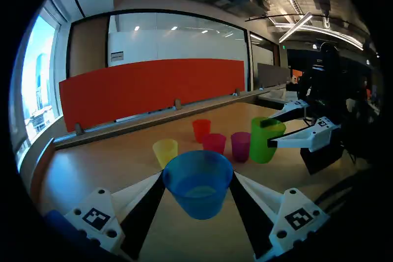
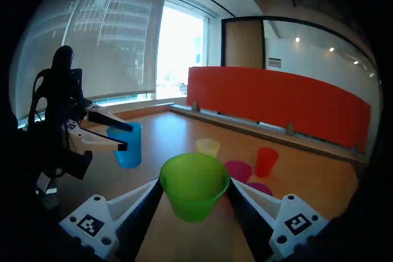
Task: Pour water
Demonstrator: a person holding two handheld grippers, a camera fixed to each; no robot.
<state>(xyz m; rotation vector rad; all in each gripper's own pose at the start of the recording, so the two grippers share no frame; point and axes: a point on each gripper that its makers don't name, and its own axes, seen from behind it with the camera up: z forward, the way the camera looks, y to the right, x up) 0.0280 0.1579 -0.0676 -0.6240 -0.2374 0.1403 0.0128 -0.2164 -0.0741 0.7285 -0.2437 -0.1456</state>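
The left tool was closed on the blue cup, both fingers pressing its sides. It was kept upright, probably so that the little water pooled at its bottom would not spill. The right tool clamped the green cup the same way. That cup looked empty and stood level, so it was likely the receiver. Between the two, a yellow cup, a red cup, a pink cup and a purple cup stood clustered on the wooden surface. Their contents could not be told.
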